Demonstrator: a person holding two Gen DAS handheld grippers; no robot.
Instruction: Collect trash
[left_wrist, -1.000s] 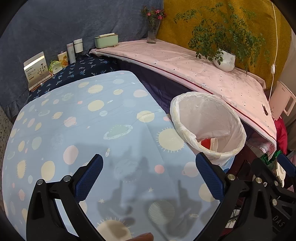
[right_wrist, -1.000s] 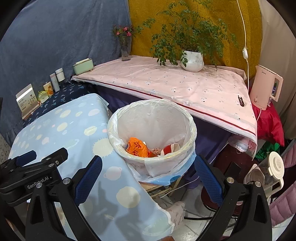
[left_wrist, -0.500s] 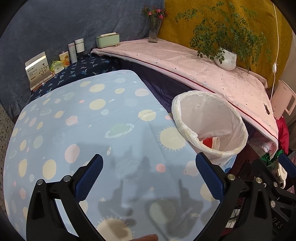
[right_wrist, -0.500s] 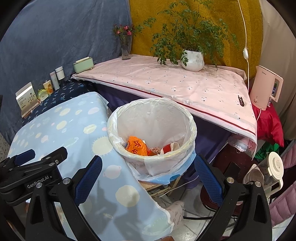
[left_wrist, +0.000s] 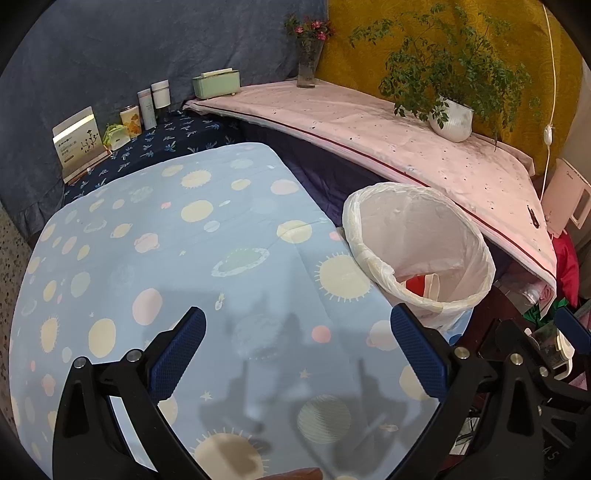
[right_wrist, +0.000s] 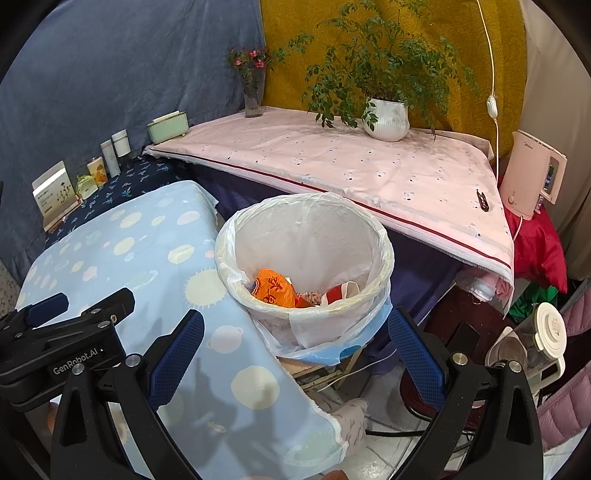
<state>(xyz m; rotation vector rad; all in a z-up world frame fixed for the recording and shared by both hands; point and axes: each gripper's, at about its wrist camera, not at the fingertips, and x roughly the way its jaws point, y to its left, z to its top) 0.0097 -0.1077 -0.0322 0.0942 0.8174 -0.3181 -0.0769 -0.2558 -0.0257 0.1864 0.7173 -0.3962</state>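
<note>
A bin lined with a white plastic bag (right_wrist: 306, 236) stands at the right edge of the table, also in the left wrist view as the bin (left_wrist: 417, 236). Inside lie an orange wrapper (right_wrist: 273, 288) and a red and white piece (right_wrist: 341, 290). My right gripper (right_wrist: 295, 354) hangs open, nothing between its blue pads, just in front of the bin. My left gripper (left_wrist: 295, 354) is open and empty above the light blue tablecloth (left_wrist: 166, 240), left of the bin. The left gripper's black body (right_wrist: 62, 339) shows at the right wrist view's left edge.
A pink-covered shelf (right_wrist: 332, 162) runs behind the bin with a potted plant (right_wrist: 386, 114), a flower vase (right_wrist: 253, 92) and a green box (right_wrist: 168, 127). Small bottles and a card (left_wrist: 77, 142) line the back left. A kettle (right_wrist: 532, 173), a jar (right_wrist: 546, 332) and cables crowd the floor at right.
Both views have drifted slightly, and the bin sits a little lower and nearer in each. Both grippers stay open and empty.
</note>
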